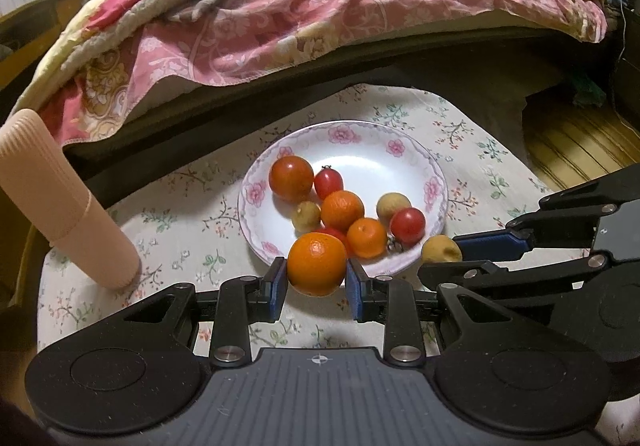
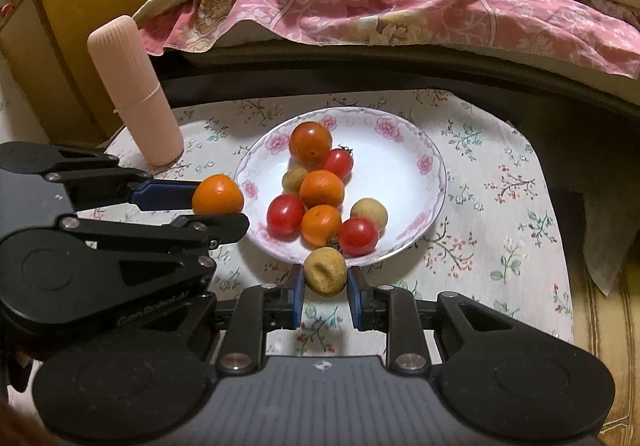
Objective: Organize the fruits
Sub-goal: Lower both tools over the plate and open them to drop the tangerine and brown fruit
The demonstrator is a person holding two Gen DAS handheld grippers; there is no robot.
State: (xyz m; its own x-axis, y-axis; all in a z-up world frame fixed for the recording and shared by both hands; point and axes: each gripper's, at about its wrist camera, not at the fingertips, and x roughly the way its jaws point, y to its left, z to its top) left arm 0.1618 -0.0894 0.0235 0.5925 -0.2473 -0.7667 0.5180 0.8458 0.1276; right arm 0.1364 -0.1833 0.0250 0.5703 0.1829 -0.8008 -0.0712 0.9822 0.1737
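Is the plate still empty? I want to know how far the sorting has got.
No: in the right wrist view the plate already holds several oranges, red tomatoes and small tan fruits.

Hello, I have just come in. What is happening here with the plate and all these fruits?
A person is sorting fruit with two handheld grippers. The left gripper has its jaws closed on an orange at the near rim of the floral plate. The right gripper holds a small brownish-yellow fruit, also at the near rim. The plate holds oranges, cherry tomatoes and similar small fruits. A pink ribbed container stands on the tablecloth beside it.
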